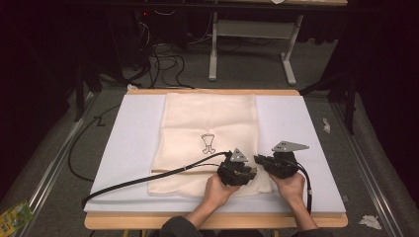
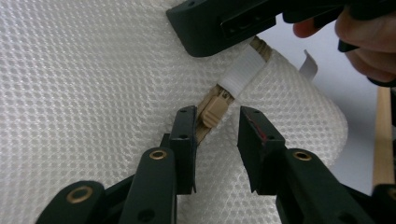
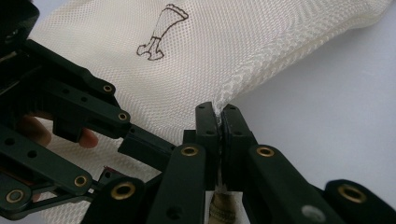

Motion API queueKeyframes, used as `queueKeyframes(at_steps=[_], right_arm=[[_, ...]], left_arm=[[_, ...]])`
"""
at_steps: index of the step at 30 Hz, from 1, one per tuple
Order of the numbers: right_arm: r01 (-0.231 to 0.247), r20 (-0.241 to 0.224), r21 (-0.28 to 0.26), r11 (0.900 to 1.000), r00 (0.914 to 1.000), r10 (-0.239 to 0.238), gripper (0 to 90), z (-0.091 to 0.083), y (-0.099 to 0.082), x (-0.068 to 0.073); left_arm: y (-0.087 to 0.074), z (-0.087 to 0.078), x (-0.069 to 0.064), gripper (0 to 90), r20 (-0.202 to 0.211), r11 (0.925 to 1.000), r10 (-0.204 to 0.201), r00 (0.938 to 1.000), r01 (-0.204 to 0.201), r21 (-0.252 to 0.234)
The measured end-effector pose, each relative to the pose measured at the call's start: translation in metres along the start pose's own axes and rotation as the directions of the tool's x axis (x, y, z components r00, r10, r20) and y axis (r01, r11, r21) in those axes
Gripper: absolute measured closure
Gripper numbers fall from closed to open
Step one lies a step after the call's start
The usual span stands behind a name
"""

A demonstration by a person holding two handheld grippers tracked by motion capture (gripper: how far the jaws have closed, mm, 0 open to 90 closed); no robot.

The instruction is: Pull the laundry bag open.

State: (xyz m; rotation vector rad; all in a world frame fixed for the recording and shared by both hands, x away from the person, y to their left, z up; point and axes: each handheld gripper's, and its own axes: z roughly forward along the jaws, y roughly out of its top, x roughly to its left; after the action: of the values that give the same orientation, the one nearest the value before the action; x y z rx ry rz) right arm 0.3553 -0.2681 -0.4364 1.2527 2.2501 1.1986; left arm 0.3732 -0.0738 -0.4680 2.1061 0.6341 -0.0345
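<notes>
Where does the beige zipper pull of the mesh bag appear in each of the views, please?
High view: hidden under the grippers near the bag's front right corner.
Left gripper view: zipper pull, centre, between the open jaws.
Right gripper view: hidden.
Shared landmark: cream mesh bag.

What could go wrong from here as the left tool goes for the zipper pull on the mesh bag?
1. The left tool has its jaws astride the small beige zipper pull without pressing it; it sits nearer one jaw, so the closing jaws may slip off or catch mesh instead.
2. The right tool pinches only a thin edge of the mesh bag; a hard pull could drag it free.
</notes>
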Motion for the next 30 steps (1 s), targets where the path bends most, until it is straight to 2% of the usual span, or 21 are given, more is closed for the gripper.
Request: queueKeyframes(at_steps=[2, 6, 13, 15, 22, 30], right_arm=[[-0.002, 0.001, 0.001, 1.0000, 1.0000, 0.002, 88.7, 0.0002, -0.0002, 0.0000], [-0.002, 0.006, -0.001, 1.0000, 1.0000, 0.002, 88.7, -0.0006, -0.0008, -0.0009], [0.004, 0.008, -0.004, 1.0000, 1.0000, -0.004, 88.6, -0.0009, -0.0014, -0.0018], [0.007, 0.008, -0.001, 1.0000, 0.9999, -0.007, 88.7, -0.0006, -0.0020, -0.0019], [0.004, 0.009, 0.000, 1.0000, 1.0000, -0.004, 88.7, 0.0004, -0.0024, -0.0012], [0.001, 0.005, -0.002, 1.0000, 1.0000, -0.001, 88.6, 0.0002, -0.0026, -0.0013]], left_arm=[[0.0003, -0.0004, 0.0000, 70.0, 0.026, 0.9999, -0.015, 0.9996, 0.015, -0.005], [0.0009, -0.0040, -0.0021, 72.4, 0.034, 0.9999, -0.003, 0.9994, 0.004, -0.016], [0.0016, -0.0051, -0.0021, 73.7, 0.045, 0.9996, -0.013, 0.9989, 0.014, -0.024], [0.0018, -0.0051, -0.0029, 74.7, 0.060, 0.9993, -0.017, 0.9980, 0.019, -0.033], [0.0014, -0.0020, -0.0015, 78.0, 0.058, 0.9987, -0.036, 0.9977, 0.038, -0.033], [0.0019, -0.0004, -0.0007, 85.9, 0.050, 0.9981, -0.045, 0.9978, 0.047, -0.039]])
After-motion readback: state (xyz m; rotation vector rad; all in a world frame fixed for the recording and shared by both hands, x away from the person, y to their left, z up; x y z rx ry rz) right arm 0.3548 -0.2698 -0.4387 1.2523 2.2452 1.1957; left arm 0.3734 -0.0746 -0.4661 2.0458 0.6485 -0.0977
